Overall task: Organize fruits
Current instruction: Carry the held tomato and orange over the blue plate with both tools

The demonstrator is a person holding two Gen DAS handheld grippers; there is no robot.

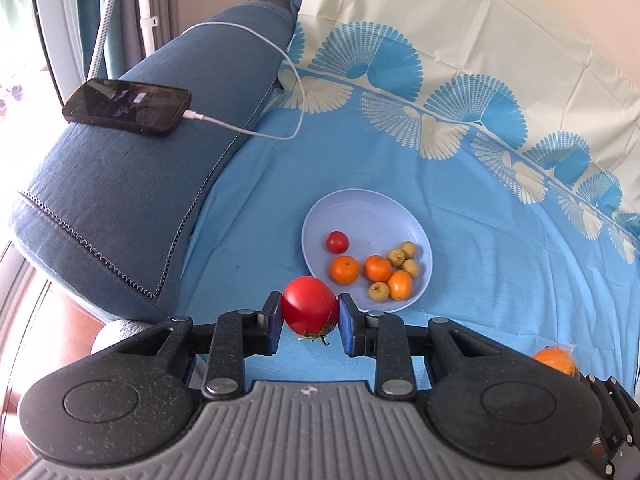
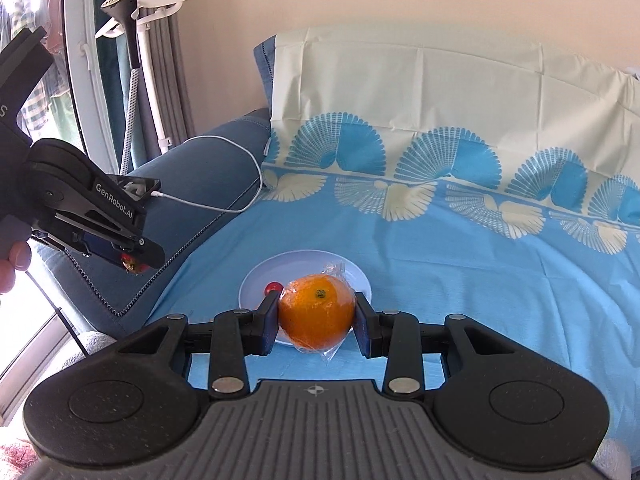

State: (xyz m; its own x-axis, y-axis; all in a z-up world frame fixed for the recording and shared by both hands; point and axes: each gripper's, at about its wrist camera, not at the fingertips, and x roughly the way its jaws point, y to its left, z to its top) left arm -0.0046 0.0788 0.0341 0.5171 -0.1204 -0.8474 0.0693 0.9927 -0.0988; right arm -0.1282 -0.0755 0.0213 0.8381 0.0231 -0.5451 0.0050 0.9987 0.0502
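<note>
My left gripper [image 1: 310, 312] is shut on a large red tomato [image 1: 309, 304], held above the blue cloth just short of the pale blue plate [image 1: 360, 212]. On the plate lie a small tomato [image 1: 337, 241], two mandarins [image 1: 344, 269], a kumquat [image 1: 400, 285] and several small yellow-green fruits [image 1: 403, 258]. My right gripper [image 2: 316, 316] is shut on an orange in clear plastic wrap [image 2: 316, 310], in front of the plate [image 2: 260, 276]. In the right wrist view the left gripper [image 2: 134, 262] hangs at the left with a bit of red between its fingers. The wrapped orange [image 1: 554, 362] shows at the left view's right edge.
A blue sofa arm [image 1: 120, 200] rises on the left with a phone [image 1: 128, 106] on it and a white cable [image 1: 280, 80] trailing onto the cloth. The patterned sheet [image 1: 500, 220] covers the seat and the backrest. A garment steamer stand [image 2: 132, 32] stands by the window.
</note>
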